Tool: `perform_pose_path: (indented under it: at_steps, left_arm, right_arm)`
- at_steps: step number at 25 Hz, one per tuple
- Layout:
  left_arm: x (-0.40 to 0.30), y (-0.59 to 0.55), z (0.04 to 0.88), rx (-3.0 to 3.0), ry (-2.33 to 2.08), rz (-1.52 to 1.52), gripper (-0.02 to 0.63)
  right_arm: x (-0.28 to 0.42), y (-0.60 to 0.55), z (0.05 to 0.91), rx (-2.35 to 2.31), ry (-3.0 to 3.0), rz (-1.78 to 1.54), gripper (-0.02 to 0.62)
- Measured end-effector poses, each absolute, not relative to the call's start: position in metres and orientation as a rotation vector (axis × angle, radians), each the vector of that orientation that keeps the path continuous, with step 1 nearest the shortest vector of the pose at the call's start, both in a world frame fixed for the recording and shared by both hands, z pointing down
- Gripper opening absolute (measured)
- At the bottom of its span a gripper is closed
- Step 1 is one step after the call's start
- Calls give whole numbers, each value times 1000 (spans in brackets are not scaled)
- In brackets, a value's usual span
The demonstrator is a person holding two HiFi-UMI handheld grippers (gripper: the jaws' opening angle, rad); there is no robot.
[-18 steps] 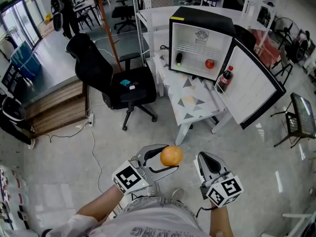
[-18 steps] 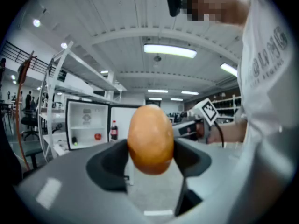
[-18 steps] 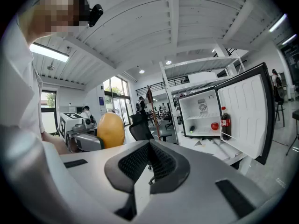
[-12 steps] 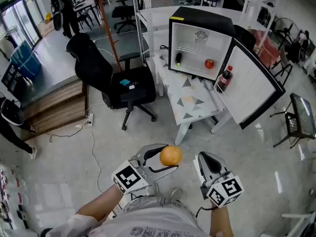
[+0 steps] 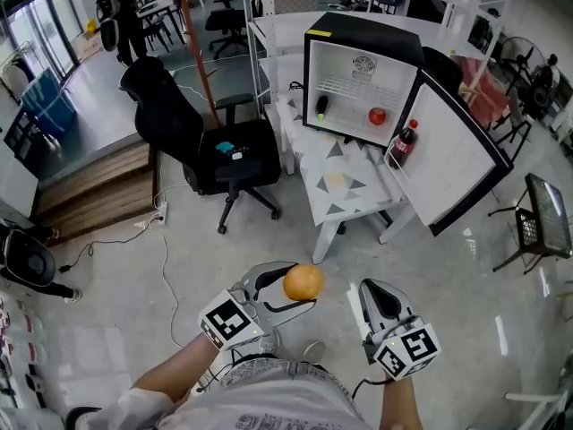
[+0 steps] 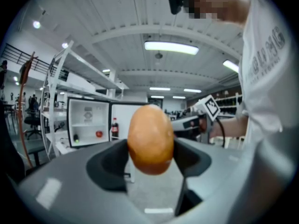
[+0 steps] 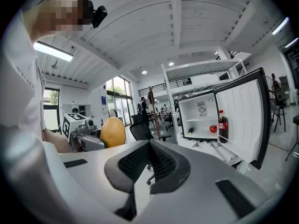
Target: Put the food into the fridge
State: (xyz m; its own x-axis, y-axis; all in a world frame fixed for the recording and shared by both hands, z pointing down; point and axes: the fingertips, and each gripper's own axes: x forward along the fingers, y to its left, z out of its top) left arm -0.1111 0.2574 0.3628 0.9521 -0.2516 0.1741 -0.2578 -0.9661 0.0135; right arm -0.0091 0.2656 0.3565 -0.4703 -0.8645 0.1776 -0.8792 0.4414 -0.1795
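A: Left gripper [image 5: 288,294] clamped on the orange [image 6: 150,139]; right gripper [image 5: 372,299] closed, empty. Fridge [image 5: 376,36] well ahead, door [image 5: 457,164] open.
B: Steady grip, carry level, aim beside the red fruit [image 5: 377,116].

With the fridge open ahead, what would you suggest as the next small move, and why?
Probably step toward the fridge, carrying the orange forward: the left gripper has its jaws clamped on it, the door stands open, and the fridge looks well beyond reach.

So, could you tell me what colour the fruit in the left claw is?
The fruit is orange; left gripper view.
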Motion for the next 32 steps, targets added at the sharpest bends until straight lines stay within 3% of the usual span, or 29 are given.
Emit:
perform_pose_path:
  at_steps: [32]
  left_arm:
    - [-50,255,381,3021,-589,308,301]
  right_arm:
    - [79,274,379,1465,-2687,431,2]
